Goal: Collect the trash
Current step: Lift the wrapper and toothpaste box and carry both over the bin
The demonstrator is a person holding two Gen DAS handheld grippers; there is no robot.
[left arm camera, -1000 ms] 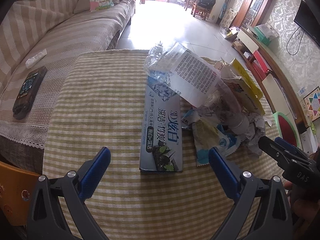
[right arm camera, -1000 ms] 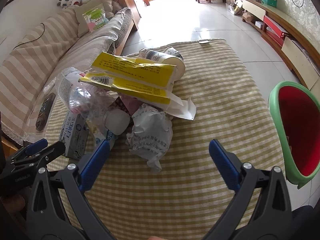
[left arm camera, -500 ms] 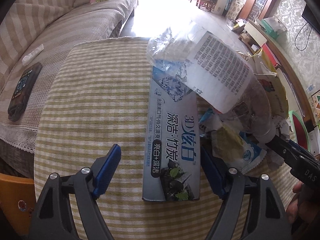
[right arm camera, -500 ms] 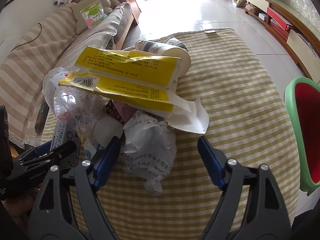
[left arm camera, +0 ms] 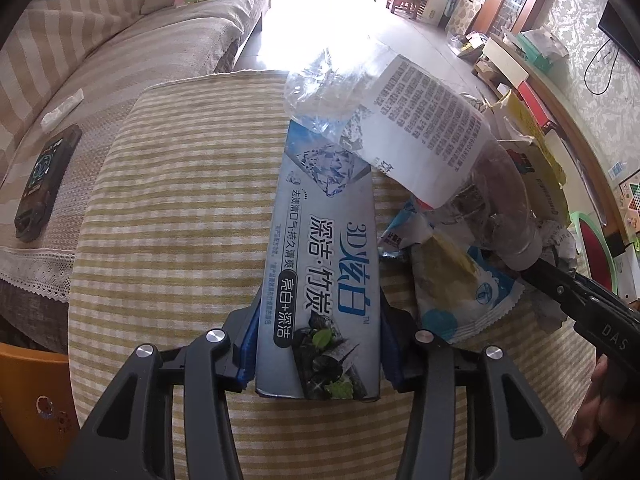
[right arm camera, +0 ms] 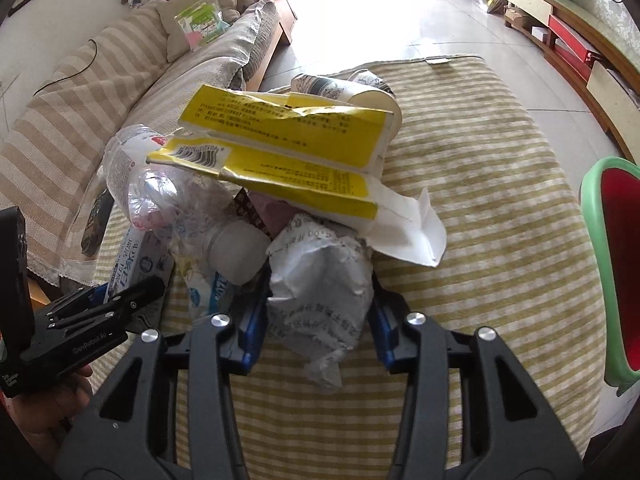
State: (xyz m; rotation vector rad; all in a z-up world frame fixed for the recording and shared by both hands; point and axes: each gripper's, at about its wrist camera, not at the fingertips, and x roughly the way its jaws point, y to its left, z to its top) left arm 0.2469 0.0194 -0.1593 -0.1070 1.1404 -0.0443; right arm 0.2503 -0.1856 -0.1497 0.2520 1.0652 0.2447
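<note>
The left gripper [left arm camera: 318, 344], jaws just closing, clamps the toothpaste box [left arm camera: 320, 288] at the near edge of the striped table [left arm camera: 168, 216]. The right gripper [right arm camera: 318, 320], likewise closing, squeezes a crumpled paper wad [right arm camera: 320, 280] beside the yellow carton [right arm camera: 288, 144].

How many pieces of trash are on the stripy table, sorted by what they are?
Cardboard boxes: 2, the blue-grey toothpaste box and torn yellow box
Clear crushed plastic bottles: 1
Crumpled white paper wads: 1
Printed paper cups: 1
Blue-and-white wrappers: 1
Total: 6 that can be told apart
</note>
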